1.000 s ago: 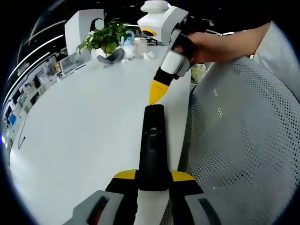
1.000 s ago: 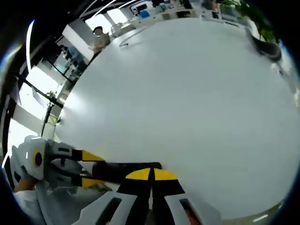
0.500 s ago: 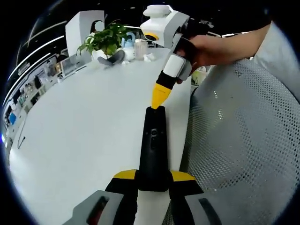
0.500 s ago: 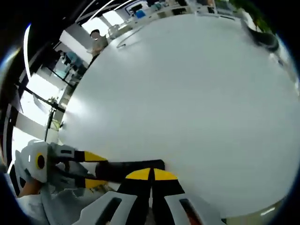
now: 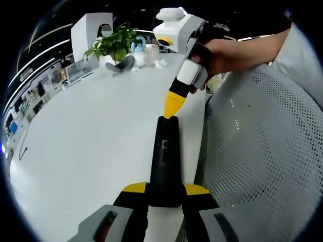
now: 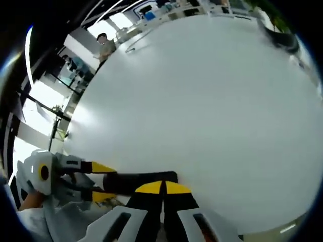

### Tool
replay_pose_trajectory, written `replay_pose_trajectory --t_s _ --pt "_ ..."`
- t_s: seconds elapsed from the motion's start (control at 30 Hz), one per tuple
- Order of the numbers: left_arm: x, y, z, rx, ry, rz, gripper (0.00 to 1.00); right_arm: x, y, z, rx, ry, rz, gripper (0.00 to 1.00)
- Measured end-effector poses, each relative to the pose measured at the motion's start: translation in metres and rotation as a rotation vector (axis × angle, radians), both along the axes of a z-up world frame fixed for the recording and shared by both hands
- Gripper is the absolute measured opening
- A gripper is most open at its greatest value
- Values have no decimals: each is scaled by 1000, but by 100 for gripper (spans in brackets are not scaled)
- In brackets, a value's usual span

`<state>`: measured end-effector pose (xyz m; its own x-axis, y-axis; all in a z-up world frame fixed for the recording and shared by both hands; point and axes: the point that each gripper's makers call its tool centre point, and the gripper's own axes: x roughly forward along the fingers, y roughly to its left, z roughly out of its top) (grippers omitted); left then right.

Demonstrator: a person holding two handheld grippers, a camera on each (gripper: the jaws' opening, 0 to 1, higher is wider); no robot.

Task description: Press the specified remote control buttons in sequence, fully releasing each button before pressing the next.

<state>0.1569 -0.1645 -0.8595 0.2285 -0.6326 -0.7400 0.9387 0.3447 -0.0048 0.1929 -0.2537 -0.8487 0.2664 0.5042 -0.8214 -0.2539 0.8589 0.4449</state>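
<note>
A long black remote control (image 5: 164, 156) points away from me, its near end clamped between the yellow-tipped jaws of my left gripper (image 5: 165, 189). My right gripper (image 5: 171, 109), held by a hand (image 5: 222, 50), comes down from the upper right with its yellow tips together, and the tip meets the remote's far end. In the right gripper view my right gripper (image 6: 162, 187) is shut over the far end of the remote (image 6: 139, 178). The left gripper (image 6: 98, 181) holds the remote from the left.
The white table (image 5: 86, 131) stretches left and far. A potted plant (image 5: 113, 43) and small items stand at its far end. A grey mesh chair (image 5: 257, 151) is close on the right. A person (image 6: 104, 44) stands beyond the table's far side.
My right gripper's tip has come down slightly and now rests against the remote's far end. The left gripper and the remote have stayed still.
</note>
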Motion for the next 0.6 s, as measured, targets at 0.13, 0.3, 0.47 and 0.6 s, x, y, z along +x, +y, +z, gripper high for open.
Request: replay_pose_trajectory --t_s 0.13,0.3,0.47,0.6 --pt "0 -2 0 -4 -4 -2 25 1 -5 0 -33 -12 8 0" --pt "0 -2 1 -5 -4 -3 25 1 2 5 44 12 -17 0" --pt "0 -2 1 -6 -6 -7 25 -3 5 2 30 30 9 0" --pt "-1 -3 1 -9 -7 -13 25 -4 7 2 39 39 14 0"
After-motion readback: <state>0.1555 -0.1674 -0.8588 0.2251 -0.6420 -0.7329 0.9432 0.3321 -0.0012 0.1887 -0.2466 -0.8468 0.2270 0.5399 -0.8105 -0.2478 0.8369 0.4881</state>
